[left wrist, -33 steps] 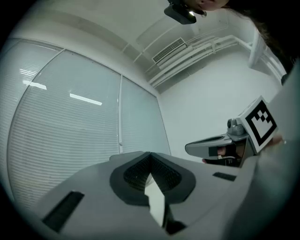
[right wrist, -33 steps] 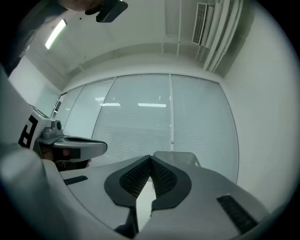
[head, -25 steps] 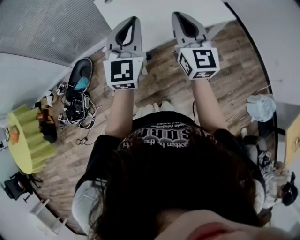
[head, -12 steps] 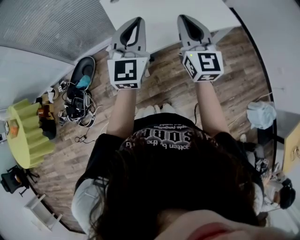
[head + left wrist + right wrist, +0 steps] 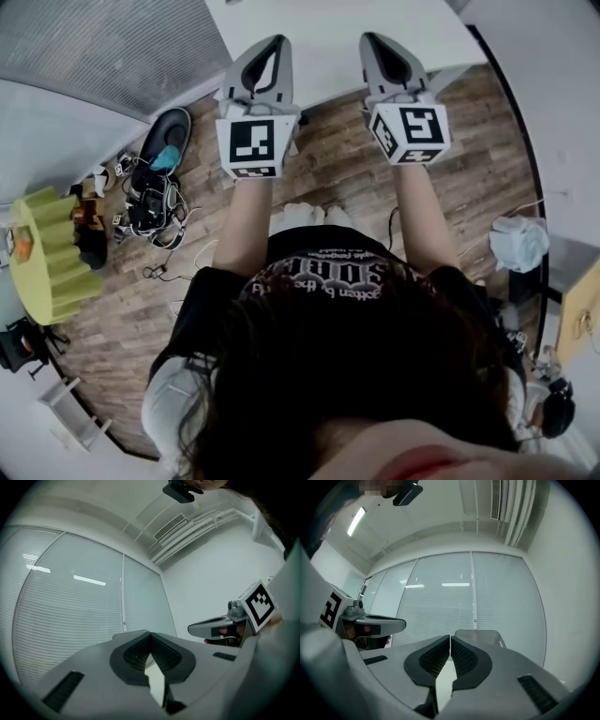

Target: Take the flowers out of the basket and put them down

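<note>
No basket or flowers show in any view. In the head view my left gripper [image 5: 271, 42] and right gripper [image 5: 376, 39] are held side by side at arm's length, their tips over the near edge of a white table [image 5: 319, 23]. Both point roughly level toward a wall of window blinds [image 5: 473, 602]. In the left gripper view the left gripper [image 5: 150, 638] has its ribbed pads [image 5: 136, 651] pressed together with nothing between them. In the right gripper view the right gripper [image 5: 450, 638] is likewise shut and empty. Each gripper view shows the other gripper at its side.
Below the arms is a wood floor [image 5: 469, 150]. A dark shoe and tangled cables [image 5: 155, 187] lie at the left, next to a yellow-green object [image 5: 42, 262]. A pale cloth [image 5: 518, 239] lies at the right. Ceiling ducts [image 5: 506, 508] run overhead.
Both grippers sit slightly lower in the head view than a second ago, the right one a little further right. Their jaws stayed shut and empty.
</note>
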